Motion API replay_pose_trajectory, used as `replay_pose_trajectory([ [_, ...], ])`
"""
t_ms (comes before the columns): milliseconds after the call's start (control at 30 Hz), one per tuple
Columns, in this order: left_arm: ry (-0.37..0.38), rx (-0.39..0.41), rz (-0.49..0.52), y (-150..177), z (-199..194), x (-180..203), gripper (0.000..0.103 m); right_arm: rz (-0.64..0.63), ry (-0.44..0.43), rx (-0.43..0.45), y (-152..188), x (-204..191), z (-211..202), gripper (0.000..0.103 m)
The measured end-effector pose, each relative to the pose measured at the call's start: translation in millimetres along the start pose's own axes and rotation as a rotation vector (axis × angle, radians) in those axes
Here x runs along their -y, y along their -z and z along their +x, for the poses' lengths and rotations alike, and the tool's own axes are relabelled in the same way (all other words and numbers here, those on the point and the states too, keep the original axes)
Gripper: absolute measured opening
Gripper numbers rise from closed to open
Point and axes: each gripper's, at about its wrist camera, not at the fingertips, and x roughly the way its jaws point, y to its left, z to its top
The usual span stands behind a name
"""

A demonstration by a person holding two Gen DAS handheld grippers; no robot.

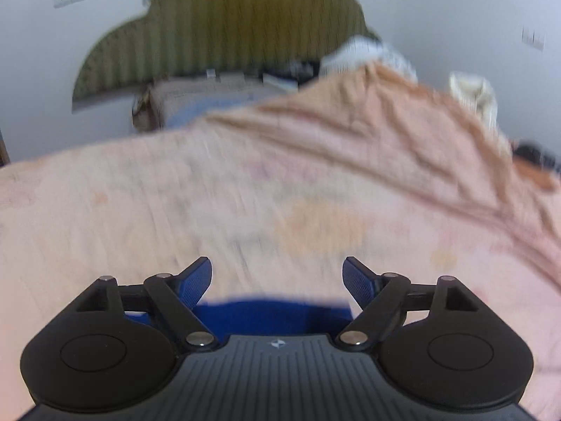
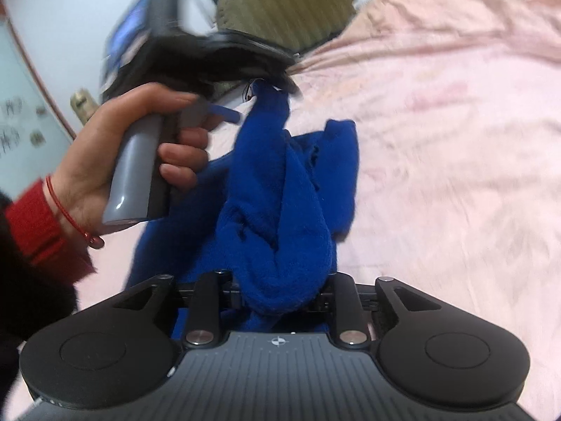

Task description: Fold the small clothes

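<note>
A bed under a pink sheet (image 2: 455,140) — a bunched blue garment (image 2: 280,210) lies on it.

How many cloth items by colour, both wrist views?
Blue garment: 1
Pink bedspread: 1
White bundles at far edge of bed: 2
Total: 4

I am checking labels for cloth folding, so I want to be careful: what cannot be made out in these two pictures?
- Right gripper pads, right wrist view: the blue garment is bunched over them, so the grip is unclear.
- Garment's kind, left wrist view: only a strip shows below the open left gripper.
- Things beyond the pink sheet, left wrist view: motion blur.
</note>
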Motion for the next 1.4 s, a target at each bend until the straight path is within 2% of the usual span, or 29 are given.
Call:
replay_pose_trajectory([
  [67, 0.004, -0.010, -0.017, -8.6, -6.6, -7.6, 0.082, 0.066, -0.021, 0.000, -1.7, 4.9, -1.5, 0.034],
  [167, -0.052, -0.061, 0.000, -3.1, -18.1, -19.7, 0.082, 0.089, -0.019, 0.011, -3.2, 3.3, -4.6, 0.036],
  [333, -0.144, -0.067, 0.117, 49.0, -54.9, -42.3, 0.082, 0.093, -0.013, 0.002, 2.7, 10.1, -7.7, 0.036],
  [400, -0.182, -0.072, 0.145, 71.8, -70.0, -49.9, 0.082, 0.101, -0.002, -0.009, 1.3, 16.7, -3.2, 0.017],
  [433, -0.188, -0.074, 0.155, 82.1, -77.2, -52.9, 0.082, 0.107, -0.010, -0.009, 1.0, 18.1, -2.2, 0.013],
  [500, -0.181, -0.079, 0.179, 100.1, -88.9, -56.5, 0.082, 0.116, -0.022, -0.017, -0.1, 21.5, -5.3, 0.014],
  [600, -0.185, -0.065, 0.206, 113.1, -103.5, -64.4, 0.082, 0.134, -0.042, -0.029, -4.6, 28.5, -7.7, 0.027],
  [633, -0.182, -0.050, 0.200, 113.9, -108.6, -69.6, 0.082, 0.141, -0.047, -0.028, -8.9, 30.6, -8.1, 0.037],
  [667, -0.172, -0.042, 0.187, 113.7, -111.8, -75.8, 0.083, 0.132, -0.042, -0.015, -13.7, 30.6, -10.7, 0.056],
  [700, -0.156, -0.041, 0.169, 112.3, -113.2, -82.3, 0.086, 0.113, -0.032, 0.000, -18.2, 29.2, -11.1, 0.065],
  [733, -0.128, -0.047, 0.139, 111.2, -112.7, -92.0, 0.091, 0.088, -0.026, 0.004, -23.3, 28.3, -8.4, 0.075],
  [800, -0.076, -0.066, 0.062, 110.5, -108.0, -111.6, 0.092, 0.059, -0.029, -0.025, -31.8, 28.7, 1.5, 0.076],
  [867, 0.004, -0.095, -0.058, 111.7, -100.3, -135.6, 0.092, 0.044, -0.042, -0.053, -38.6, 31.4, 14.7, 0.076],
  [967, 0.188, -0.149, -0.273, 115.9, -83.7, -166.9, 0.092, -0.014, -0.113, -0.101, -51.3, 32.1, 37.8, 0.075],
  [1033, 0.323, -0.197, -0.353, 119.1, -69.2, -175.6, 0.092, -0.049, -0.165, -0.136, -60.8, 31.5, 51.7, 0.075],
  [1133, 0.473, -0.226, -0.392, 122.3, -50.3, -174.0, 0.092, -0.043, -0.259, -0.194, -79.8, 36.7, 78.9, 0.072],
  [1200, 0.510, -0.214, -0.388, 120.8, -42.2, -170.8, 0.092, -0.019, -0.311, -0.219, -92.3, 42.9, 96.8, 0.068],
  [1267, 0.577, -0.212, -0.396, 118.8, -29.4, -169.9, 0.098, 0.009, -0.369, -0.248, -103.7, 48.6, 112.0, 0.055],
  [1300, 0.602, -0.206, -0.412, 118.9, -25.0, -169.8, 0.099, 0.021, -0.396, -0.267, -108.9, 50.2, 119.7, 0.055],
  [1333, 0.635, -0.205, -0.424, 117.8, -18.9, -168.6, 0.100, 0.027, -0.418, -0.283, -113.0, 50.1, 127.8, 0.049],
  [1400, 0.673, -0.192, -0.419, 113.7, -10.3, -165.5, 0.100, 0.028, -0.455, -0.300, -117.8, 46.9, 142.1, 0.048],
])
